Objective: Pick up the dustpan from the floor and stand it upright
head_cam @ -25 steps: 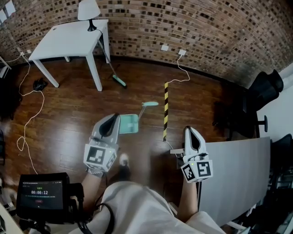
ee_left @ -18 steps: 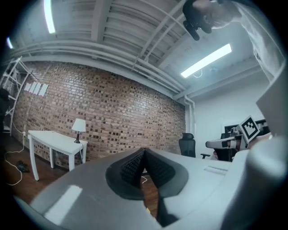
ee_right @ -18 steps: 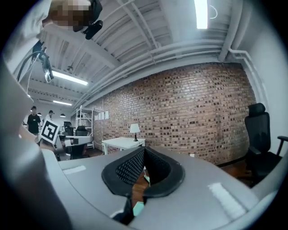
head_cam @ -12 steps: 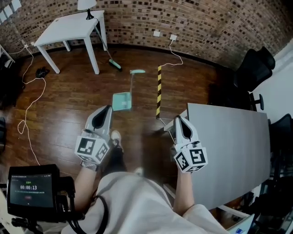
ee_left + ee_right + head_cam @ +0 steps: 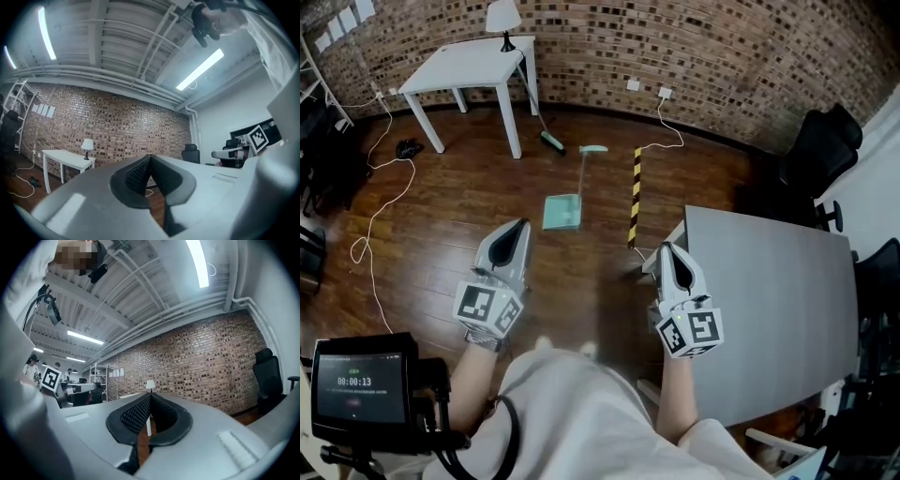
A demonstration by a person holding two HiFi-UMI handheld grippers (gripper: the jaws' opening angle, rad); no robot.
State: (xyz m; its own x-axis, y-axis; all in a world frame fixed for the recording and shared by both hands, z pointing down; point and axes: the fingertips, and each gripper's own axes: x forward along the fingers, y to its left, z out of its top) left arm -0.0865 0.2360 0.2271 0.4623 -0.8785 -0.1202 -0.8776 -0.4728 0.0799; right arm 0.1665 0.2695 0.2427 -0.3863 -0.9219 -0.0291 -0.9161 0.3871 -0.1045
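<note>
While both are held out low in front of the person, the left gripper (image 5: 517,228) and the right gripper (image 5: 667,250) have their jaws pressed together with nothing between them; each gripper view shows the dark ribbed pads meeting at the tip, on the left (image 5: 150,157) and on the right (image 5: 150,396). Neither touches anything. In the head view the dustpan (image 5: 562,213) lies on the wooden floor (image 5: 441,216), apart from both tools: at about one o'clock from the left gripper's tip and about ten o'clock from the right one's. Its teal pan is the nearer end, and its thin handle (image 5: 582,173) runs away toward twelve o'clock, ending in a teal grip. Just beside the handle, at three o'clock of it, a yellow-and-black striped strip (image 5: 634,192) lies on the floor. A grey table (image 5: 769,300) stands just at three o'clock of the right gripper. Farther off, at eleven o'clock of the dustpan, a teal-headed brush (image 5: 549,141) leans by a white table (image 5: 469,66) before the brick wall (image 5: 722,47).
</note>
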